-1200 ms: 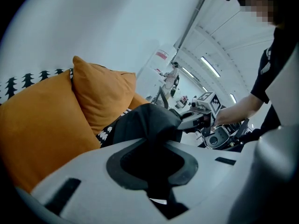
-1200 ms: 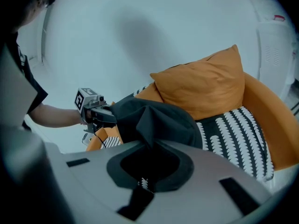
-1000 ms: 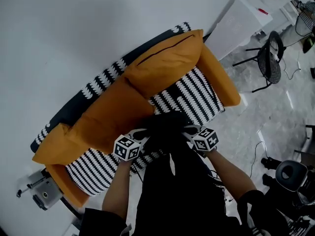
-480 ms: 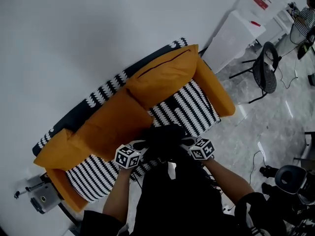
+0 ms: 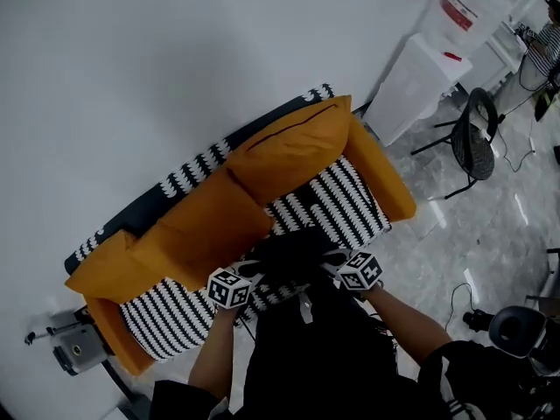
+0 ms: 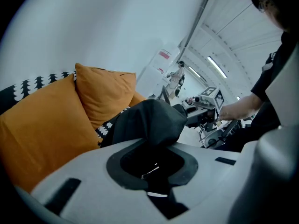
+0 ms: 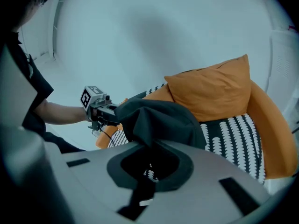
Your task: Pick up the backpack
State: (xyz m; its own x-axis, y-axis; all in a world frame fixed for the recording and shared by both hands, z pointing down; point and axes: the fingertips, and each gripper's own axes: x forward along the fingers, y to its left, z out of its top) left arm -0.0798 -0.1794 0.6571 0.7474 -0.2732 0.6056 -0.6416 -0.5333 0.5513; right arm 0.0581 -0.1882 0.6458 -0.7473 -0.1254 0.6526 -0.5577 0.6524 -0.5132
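Already I am clamping my left claw (image 6: 152, 168) and right claw (image 7: 148, 166) shut on the black backpack (image 5: 293, 247), holding it seemingly just off the front edge of the sofa (image 5: 352, 196) seat, with only raising it clear remaining.

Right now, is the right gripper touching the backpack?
Touching. In the right gripper view, the right gripper has its jaws shut on black fabric of the backpack.

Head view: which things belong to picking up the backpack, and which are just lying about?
In the job: black fabric backpack; left gripper and right gripper, both shut on it.
Lying about: orange sofa with black-and-white seat; orange cushions; black mesh chair; white cabinet.
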